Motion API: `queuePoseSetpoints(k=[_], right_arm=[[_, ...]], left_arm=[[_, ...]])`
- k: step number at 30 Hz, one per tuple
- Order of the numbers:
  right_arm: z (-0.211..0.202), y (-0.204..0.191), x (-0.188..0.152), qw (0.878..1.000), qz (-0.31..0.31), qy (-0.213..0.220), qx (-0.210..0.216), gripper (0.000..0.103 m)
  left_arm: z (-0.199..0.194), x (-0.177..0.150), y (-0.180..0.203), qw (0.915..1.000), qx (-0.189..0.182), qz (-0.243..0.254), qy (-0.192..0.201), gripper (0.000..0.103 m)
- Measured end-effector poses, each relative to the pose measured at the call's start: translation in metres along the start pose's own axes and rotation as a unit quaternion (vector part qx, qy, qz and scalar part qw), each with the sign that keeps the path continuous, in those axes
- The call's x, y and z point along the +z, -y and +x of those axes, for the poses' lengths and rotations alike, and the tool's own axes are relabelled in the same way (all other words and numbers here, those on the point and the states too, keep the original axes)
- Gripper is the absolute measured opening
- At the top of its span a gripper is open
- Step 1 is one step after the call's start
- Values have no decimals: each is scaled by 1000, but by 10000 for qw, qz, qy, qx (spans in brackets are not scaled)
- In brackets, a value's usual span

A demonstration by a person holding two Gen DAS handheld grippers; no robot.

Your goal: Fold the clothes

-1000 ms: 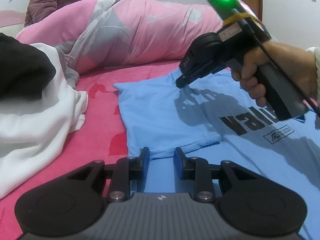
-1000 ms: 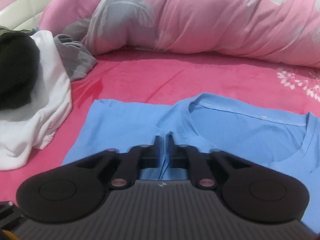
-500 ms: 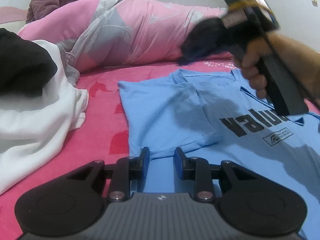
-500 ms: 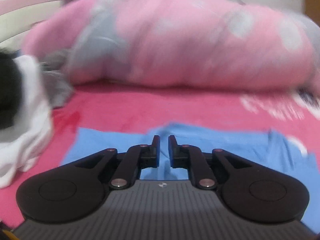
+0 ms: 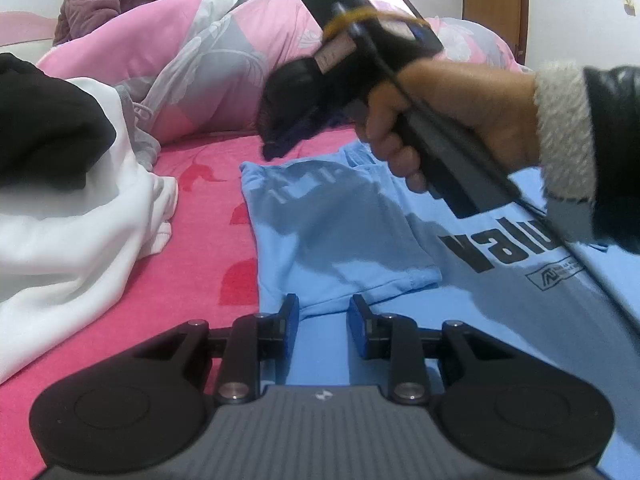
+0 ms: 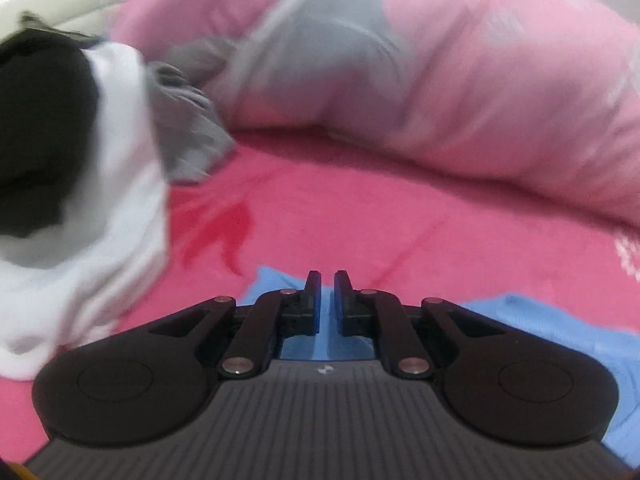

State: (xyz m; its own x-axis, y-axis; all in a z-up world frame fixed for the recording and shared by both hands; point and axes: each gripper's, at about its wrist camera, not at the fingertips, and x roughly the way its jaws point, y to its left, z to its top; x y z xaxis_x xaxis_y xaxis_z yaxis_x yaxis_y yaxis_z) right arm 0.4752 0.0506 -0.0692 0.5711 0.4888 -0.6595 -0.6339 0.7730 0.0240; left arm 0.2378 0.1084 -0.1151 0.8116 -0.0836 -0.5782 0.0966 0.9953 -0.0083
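**Blue T-shirt Spread Flat on Bed, Both Claws Empty**

A blue T-shirt (image 5: 340, 220) is laid flat on a pink-red bedsheet (image 5: 208, 240), filling the centre and right of the left wrist view. Dark lettering is seen on its chest at the right edge, and one short sleeve is spread toward the middle of the frame.

The left gripper (image 5: 323, 314) is held low at the bottom centre, just in front of the sleeve hem. Its fingers are spread with a clear gap. Blue cloth is seen through the gap, but nothing is pinched. Whether the tips touch the fabric cannot be told.

The right gripper (image 5: 272, 152) is held in a hand (image 5: 460, 120) with a fleecy cuff (image 5: 564, 128) at the upper right. It is raised above the shirt's far corner. Its jaws are closing and only a narrow slit is left between them. No cloth is caught there. The right wrist view is blurred.

A white garment (image 5: 80, 240) with a black garment (image 5: 40, 128) on top is piled at the left. A grey garment (image 6: 188, 136) is wedged just beside it. A pink quilt (image 5: 192, 60) is bunched across the top.
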Motion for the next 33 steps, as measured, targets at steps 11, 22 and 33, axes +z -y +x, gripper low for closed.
queuePoseSetpoints(k=[11, 22, 33], right_arm=[[13, 6, 10, 9979, 5, 411, -491, 7], [-41, 47, -50, 9971, 330, -192, -664, 3], [-88, -18, -89, 9849, -1098, -1095, 772, 6]], left_arm=[[-1, -1, -3, 10000, -44, -75, 23, 29], [-13, 0, -3, 9984, -557, -12, 13, 50], [-17, -1, -1, 9980, -616, -25, -153, 50]])
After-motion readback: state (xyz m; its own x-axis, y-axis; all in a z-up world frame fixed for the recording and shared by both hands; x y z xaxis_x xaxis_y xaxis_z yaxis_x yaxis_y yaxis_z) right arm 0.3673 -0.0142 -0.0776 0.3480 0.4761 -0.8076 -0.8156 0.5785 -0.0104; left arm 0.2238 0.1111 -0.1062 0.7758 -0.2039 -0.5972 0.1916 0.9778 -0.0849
